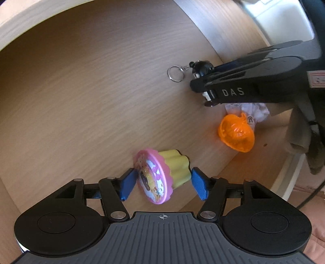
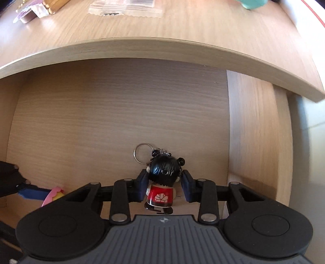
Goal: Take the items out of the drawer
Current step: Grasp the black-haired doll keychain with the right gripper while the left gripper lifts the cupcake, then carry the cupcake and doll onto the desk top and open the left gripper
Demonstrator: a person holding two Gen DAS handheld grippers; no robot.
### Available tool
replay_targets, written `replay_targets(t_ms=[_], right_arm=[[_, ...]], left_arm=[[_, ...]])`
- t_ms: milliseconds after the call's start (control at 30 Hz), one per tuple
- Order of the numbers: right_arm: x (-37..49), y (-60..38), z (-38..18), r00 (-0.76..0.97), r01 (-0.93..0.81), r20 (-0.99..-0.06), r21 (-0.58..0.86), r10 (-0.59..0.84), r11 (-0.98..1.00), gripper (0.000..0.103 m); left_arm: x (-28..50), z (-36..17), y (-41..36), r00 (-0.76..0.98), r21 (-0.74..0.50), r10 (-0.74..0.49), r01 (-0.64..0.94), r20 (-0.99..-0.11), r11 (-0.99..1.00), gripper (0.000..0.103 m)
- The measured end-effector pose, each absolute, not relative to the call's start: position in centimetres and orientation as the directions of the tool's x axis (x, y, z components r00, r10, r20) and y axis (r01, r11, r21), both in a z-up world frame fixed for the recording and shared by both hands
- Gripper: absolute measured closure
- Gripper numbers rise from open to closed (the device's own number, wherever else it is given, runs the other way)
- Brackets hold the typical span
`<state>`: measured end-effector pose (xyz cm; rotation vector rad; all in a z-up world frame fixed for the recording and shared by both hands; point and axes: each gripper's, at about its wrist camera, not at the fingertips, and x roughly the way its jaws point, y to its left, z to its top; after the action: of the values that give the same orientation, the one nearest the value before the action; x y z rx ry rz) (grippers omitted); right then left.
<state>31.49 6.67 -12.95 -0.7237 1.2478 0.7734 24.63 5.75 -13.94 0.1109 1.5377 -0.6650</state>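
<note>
A toy cupcake (image 1: 162, 174) with a pink picture lid and a yellow ribbed cup lies on its side on the drawer floor (image 1: 81, 101). My left gripper (image 1: 163, 183) is shut on it, one blue pad against the lid and the other against the cup. A doll keychain (image 2: 162, 182), with black hair, a red body and a metal ring (image 2: 142, 153), sits between the pads of my right gripper (image 2: 164, 187), which is shut on its head. The left wrist view shows the right gripper (image 1: 203, 89) reaching in from the right.
An orange translucent pumpkin toy (image 1: 236, 133) and a crumpled white wrapper (image 1: 247, 109) lie near the drawer's corner. The desk top (image 2: 162, 48) overhangs the drawer and carries a clear plastic bag (image 2: 126, 7). The drawer's side wall (image 2: 247, 126) stands close to the doll.
</note>
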Motion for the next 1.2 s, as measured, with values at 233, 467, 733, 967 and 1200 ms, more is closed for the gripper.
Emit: replay_targets(t_ms=[233,467,733,967,1200], right_arm=[[30.8,6.6,-11.6,0.149,-0.829,-0.979,-0.049,0.136,0.557,0.069],[29.5,6.5,-9.4,0.151,-0.83,-0.969,-0.017,0.196,0.558,0.069],[28.0,5.5,-6.9,0.14,-0.818,-0.959,0.029,0.248,0.574,0.069],[27.4,3.9,-0.7,0.175,-0.809,-0.9,0.1,0.399,0.579,0.069],[29.8,1.1,9.9,0.356,-0.802,-0.71,0.102,0.608,0.589,0.069]], left_arm=[[23.7,-13.7,4.2,-0.129,-0.27,-0.239,0.558,-0.962,0.785,0.039],[22.8,-13.0,4.9,-0.104,-0.302,-0.292,0.523,-0.951,0.797,0.04],[21.4,-9.4,7.5,-0.046,-0.381,-0.409,0.471,-0.911,0.796,0.04],[21.3,0.4,12.4,0.219,-0.396,-0.528,0.449,-0.82,0.801,0.04],[24.7,8.4,18.0,0.672,-0.196,-0.392,0.351,-0.629,0.916,0.04]])
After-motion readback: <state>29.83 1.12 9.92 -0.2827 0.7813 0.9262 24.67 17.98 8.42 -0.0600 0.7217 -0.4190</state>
